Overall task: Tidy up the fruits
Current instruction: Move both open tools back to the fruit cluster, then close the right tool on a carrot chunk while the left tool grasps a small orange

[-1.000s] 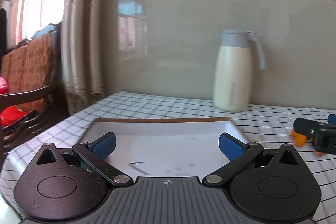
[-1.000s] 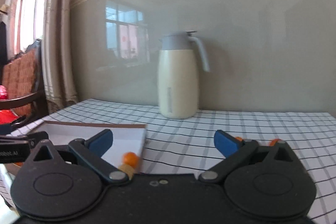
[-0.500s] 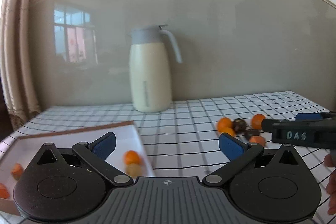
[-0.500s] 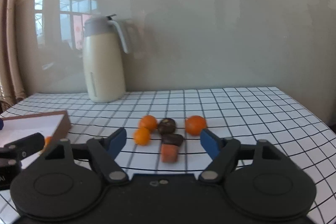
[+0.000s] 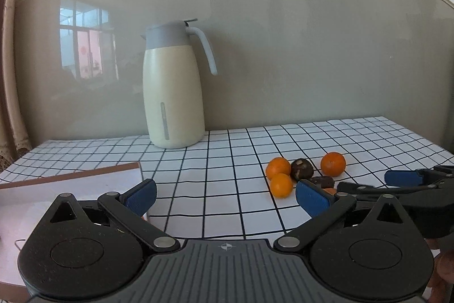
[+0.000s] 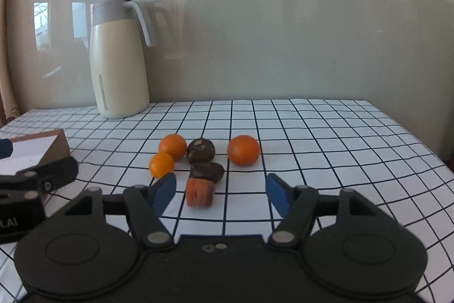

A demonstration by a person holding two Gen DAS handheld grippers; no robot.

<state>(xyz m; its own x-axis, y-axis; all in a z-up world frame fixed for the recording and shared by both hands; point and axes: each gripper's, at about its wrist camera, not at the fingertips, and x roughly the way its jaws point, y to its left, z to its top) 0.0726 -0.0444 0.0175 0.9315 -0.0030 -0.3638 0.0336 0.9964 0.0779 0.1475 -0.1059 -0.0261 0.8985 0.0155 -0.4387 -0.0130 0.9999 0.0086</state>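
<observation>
- Since the fruit (image 6: 198, 161) lies bunched in one loose cluster on the checked tablecloth (image 6: 312, 138), I have brought my right gripper (image 6: 221, 192) up low in front of it, fingers spread wide and holding nothing.
- Counting the cluster: three round orange fruits (image 6: 243, 149), two dark brown ones (image 6: 201, 151), and one ridged orange-red piece (image 6: 199, 192), six in all.
- That ridged piece is nearest me, between my open fingers but closer to the left one, so I judge it the easiest first pick; nothing touches it yet.
- Its neighbour, the lower dark fruit (image 6: 207, 171), sits just behind and touching it, so closing carelessly could knock that one away.
- My left gripper (image 5: 225, 196) hangs open and empty too, above the cloth between the cluster and the white tray (image 5: 56, 189) on its left.
- I take the tray, with its brown rim, as the place the fruit belongs; it is well apart from the cluster.
- One cream jug (image 5: 173, 93) with a grey lid stands at the back against the wall, clear of everything.
</observation>
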